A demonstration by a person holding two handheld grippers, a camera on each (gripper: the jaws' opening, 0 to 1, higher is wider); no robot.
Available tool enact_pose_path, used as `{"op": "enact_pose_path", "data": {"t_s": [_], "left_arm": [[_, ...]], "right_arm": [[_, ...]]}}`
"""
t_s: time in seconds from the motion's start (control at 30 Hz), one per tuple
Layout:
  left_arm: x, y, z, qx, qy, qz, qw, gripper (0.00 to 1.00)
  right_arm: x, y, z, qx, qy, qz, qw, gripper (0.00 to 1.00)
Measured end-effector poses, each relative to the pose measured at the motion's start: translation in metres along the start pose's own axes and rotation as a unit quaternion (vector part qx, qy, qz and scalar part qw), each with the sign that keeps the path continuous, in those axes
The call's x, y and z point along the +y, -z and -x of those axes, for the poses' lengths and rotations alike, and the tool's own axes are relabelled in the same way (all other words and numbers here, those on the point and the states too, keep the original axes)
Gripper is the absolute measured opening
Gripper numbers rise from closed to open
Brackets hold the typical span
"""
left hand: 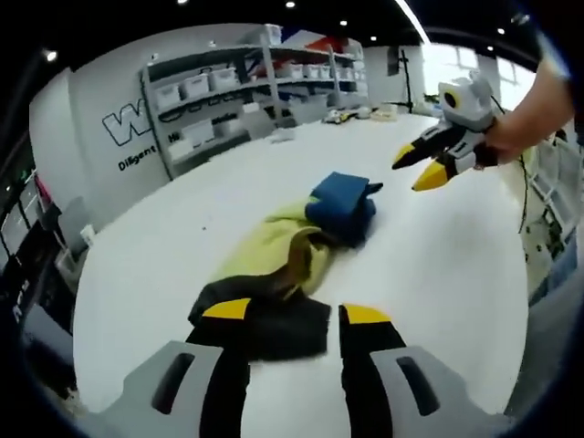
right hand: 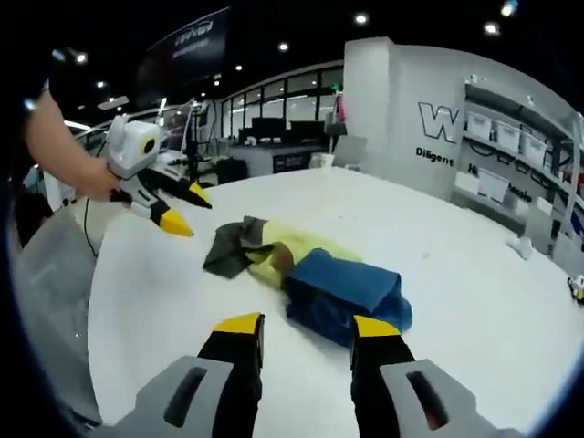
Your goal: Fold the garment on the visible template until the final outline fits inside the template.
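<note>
Crumpled garment (left hand: 287,251) in yellow, blue and black sections, lying mid-way across the white table (left hand: 438,274), no template outline visible around it. Left gripper (left hand: 294,315) hovering at the black end, jaws apart and empty; right gripper (right hand: 297,327) at the blue end, likewise apart and empty. Best to pinch opposite edges low, lift slightly, spread flat before any folding, avoiding bunched double layers.

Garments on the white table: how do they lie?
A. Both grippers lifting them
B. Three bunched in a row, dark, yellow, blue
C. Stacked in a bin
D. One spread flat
B: the dark garment, yellow garment and blue garment lie crumpled in a line on the table.
</note>
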State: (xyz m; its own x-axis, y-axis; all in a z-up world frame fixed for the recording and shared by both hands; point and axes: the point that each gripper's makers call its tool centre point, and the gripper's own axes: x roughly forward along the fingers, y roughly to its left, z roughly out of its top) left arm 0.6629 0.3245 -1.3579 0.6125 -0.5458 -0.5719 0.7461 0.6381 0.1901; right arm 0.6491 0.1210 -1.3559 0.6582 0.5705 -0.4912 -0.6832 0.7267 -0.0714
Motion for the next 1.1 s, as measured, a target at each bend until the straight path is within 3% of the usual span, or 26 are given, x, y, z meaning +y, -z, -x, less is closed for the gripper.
{"op": "enact_pose_path", "data": {"t_s": [0.4, 0.53, 0.67, 0.73, 0.83, 0.97, 1.1], "left_arm": [[0.037, 0.005, -0.029, 0.022, -0.001, -0.024, 0.9995, 0.34], [0.047, 0.005, -0.037, 0.022, -0.003, -0.022, 0.9995, 0.34], [0.053, 0.003, -0.042, 0.017, -0.003, -0.022, 0.9996, 0.33], [0.055, 0.005, -0.045, 0.018, -0.001, -0.023, 0.9996, 0.33], [0.056, 0.01, -0.046, 0.023, 0.002, -0.03, 0.9993, 0.33], [0.057, 0.015, -0.048, 0.033, 0.012, -0.07, 0.9969, 0.34], [0.056, 0.019, -0.05, 0.043, 0.022, -0.119, 0.9918, 0.34]], "right_arm": [[-0.004, -0.011, -0.047, 0.026, -0.023, 0.088, 0.9955, 0.22], [-0.001, -0.01, -0.06, 0.051, -0.034, 0.17, 0.9835, 0.21], [0.001, -0.006, -0.069, 0.065, -0.04, 0.216, 0.9733, 0.18], [0.002, -0.007, -0.074, 0.069, -0.041, 0.256, 0.9634, 0.16], [0.0, -0.01, -0.079, 0.069, -0.035, 0.278, 0.9574, 0.12], [-0.004, -0.012, -0.083, 0.067, -0.036, 0.281, 0.9566, 0.03], [-0.013, -0.021, -0.083, 0.053, -0.025, 0.263, 0.9632, 0.0]]}}
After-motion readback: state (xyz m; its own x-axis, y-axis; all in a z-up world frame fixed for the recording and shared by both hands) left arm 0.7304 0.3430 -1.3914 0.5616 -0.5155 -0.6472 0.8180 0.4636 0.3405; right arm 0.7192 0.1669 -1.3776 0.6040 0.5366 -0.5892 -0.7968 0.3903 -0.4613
